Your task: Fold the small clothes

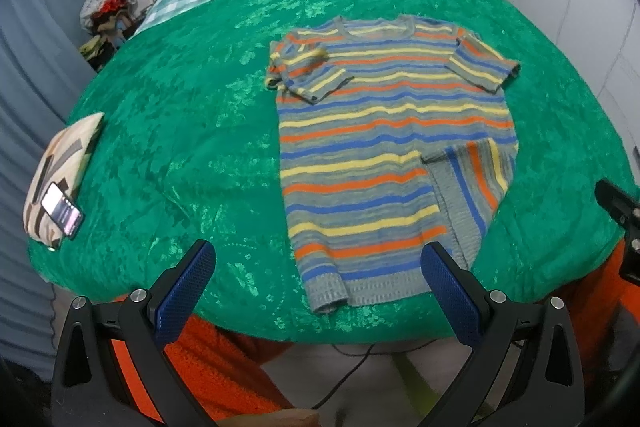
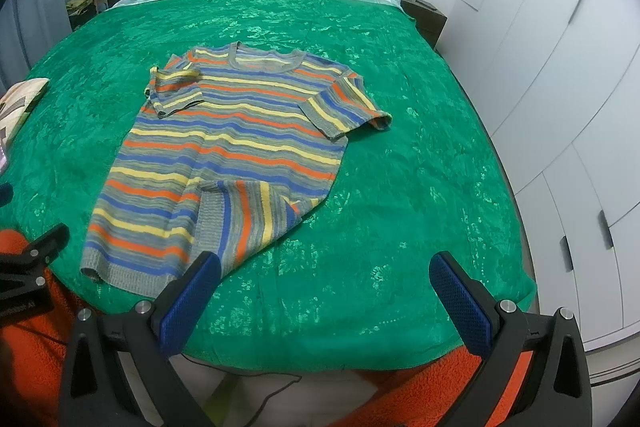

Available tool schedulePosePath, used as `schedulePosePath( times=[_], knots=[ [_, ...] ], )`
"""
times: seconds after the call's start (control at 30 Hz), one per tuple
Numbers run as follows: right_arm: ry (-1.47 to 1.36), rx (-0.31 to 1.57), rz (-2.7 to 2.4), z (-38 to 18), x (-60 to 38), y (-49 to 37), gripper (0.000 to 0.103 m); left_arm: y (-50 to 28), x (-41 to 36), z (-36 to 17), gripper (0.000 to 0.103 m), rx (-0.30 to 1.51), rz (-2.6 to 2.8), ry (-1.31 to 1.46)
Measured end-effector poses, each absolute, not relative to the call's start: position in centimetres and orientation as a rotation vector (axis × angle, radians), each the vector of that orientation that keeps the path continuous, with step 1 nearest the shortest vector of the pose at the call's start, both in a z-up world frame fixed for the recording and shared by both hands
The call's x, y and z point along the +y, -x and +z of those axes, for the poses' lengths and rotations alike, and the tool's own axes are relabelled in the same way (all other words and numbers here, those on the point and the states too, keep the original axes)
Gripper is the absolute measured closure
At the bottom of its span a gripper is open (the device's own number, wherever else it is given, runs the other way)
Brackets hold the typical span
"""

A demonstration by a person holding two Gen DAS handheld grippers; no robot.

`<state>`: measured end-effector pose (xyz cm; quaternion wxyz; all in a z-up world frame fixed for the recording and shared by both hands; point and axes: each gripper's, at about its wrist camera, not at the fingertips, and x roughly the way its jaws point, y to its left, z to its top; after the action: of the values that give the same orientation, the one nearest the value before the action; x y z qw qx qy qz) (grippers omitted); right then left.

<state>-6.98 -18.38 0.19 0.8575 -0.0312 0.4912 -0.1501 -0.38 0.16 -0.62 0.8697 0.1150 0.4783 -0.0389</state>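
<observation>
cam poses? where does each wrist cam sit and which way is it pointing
Left wrist: on the left claw at the foot of the bed, facing the headboard; striped shirt right of centre, phone far left; its own open blue pads, right claw's edge showing.
Right wrist: on the right claw, same heading, further right; shirt left of centre, wardrobe right; own open pads.
Shared: shirt, green bedspread, pillow.
</observation>
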Motion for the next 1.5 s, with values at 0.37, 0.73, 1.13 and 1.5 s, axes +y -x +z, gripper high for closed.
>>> schedulePosePath(
  times=[0.37, 0.73, 1.13, 1.5],
  knots=[
    [0.038, 1.050, 0.053, -5.3, -20.9, -0.6, 0.000, -1.8, 7.9, -2.9, 0.000, 1.024, 0.120, -0.181],
    [0.241, 1.324, 0.481, -15.4, -17.4, -6.6, 0.097, -0.5, 10.1, -7.6, 0.001, 1.156, 0.022, -0.113],
    [0.067, 1.432, 0.139, -13.5, -31.4, 7.7, 0.082, -2.9, 9.2, -11.0, 0.001, 1.222, -0.166, 0.002],
    [-0.679, 1.299, 0.150, -16.7, -32.7, 5.7, 0.044, -3.2, 6.4, -13.2, 0.004, 1.261, -0.300, 0.063]
  ],
)
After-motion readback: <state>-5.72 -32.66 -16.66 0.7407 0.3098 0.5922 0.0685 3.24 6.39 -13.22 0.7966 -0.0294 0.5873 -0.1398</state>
